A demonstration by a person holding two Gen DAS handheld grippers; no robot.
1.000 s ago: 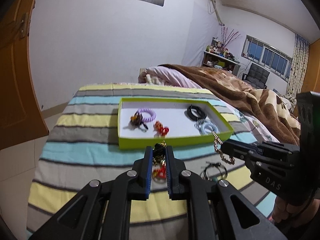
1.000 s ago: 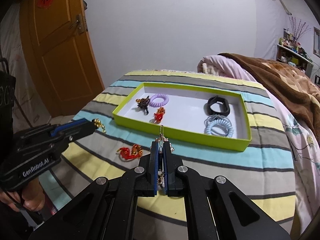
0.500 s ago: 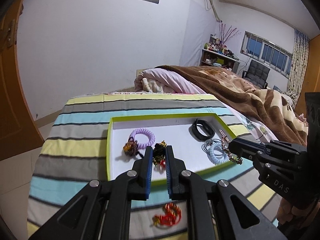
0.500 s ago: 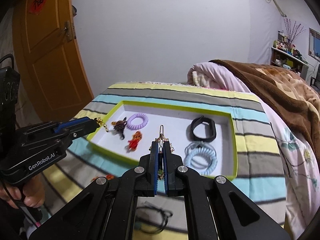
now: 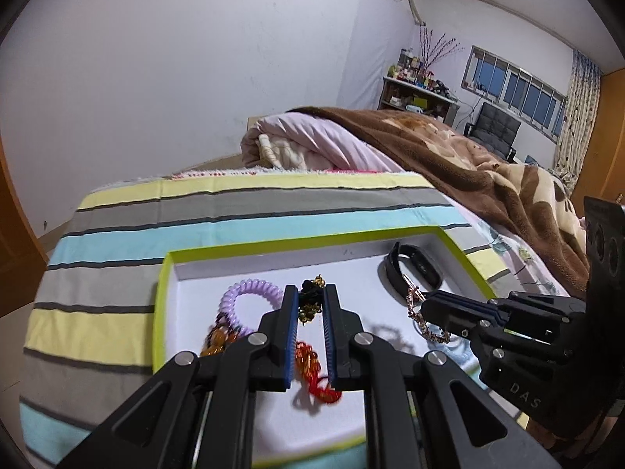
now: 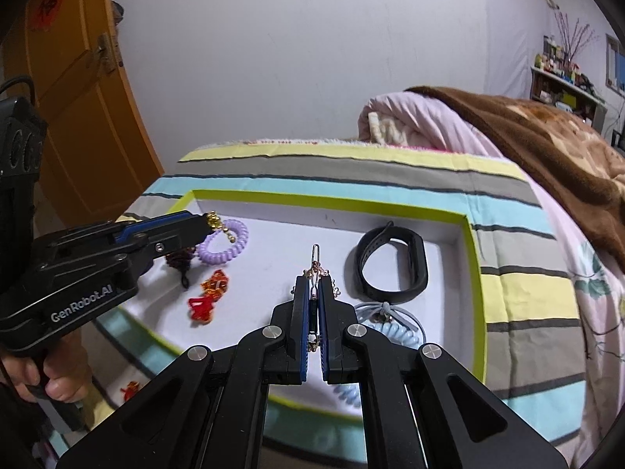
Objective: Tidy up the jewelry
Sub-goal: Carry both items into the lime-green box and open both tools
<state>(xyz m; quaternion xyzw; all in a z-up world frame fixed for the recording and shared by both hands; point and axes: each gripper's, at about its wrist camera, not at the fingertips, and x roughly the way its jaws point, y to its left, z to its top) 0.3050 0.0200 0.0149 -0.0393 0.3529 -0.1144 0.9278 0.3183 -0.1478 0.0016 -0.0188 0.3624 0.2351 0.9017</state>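
A lime-green tray [image 5: 162, 293] [image 6: 474, 273] lies on the striped blanket. In it are a purple coil band [image 5: 250, 293] [image 6: 226, 248], a red-orange bead charm [image 5: 312, 371] [image 6: 207, 297], a black wristband [image 5: 414, 273] [image 6: 394, 269] and a light blue coil band [image 6: 394, 332]. My left gripper [image 5: 310, 301] [image 6: 207, 222] is shut on a black-and-gold bead piece [image 5: 310, 299], held over the tray's left part. My right gripper [image 6: 312, 285] [image 5: 424, 306] is shut on a gold chain with a clasp [image 6: 316, 262] [image 5: 416, 312], held over the tray's middle.
The striped blanket [image 5: 234, 207] covers the bed end. A brown blanket [image 5: 488, 179] and pink quilt [image 5: 312, 140] lie behind the tray. An orange door [image 6: 78, 97] stands at left. A red charm [image 6: 131, 391] lies on the blanket outside the tray.
Both grippers moved forward from in front of the tray to over it, each still holding its piece. The tray now fills the lower view.
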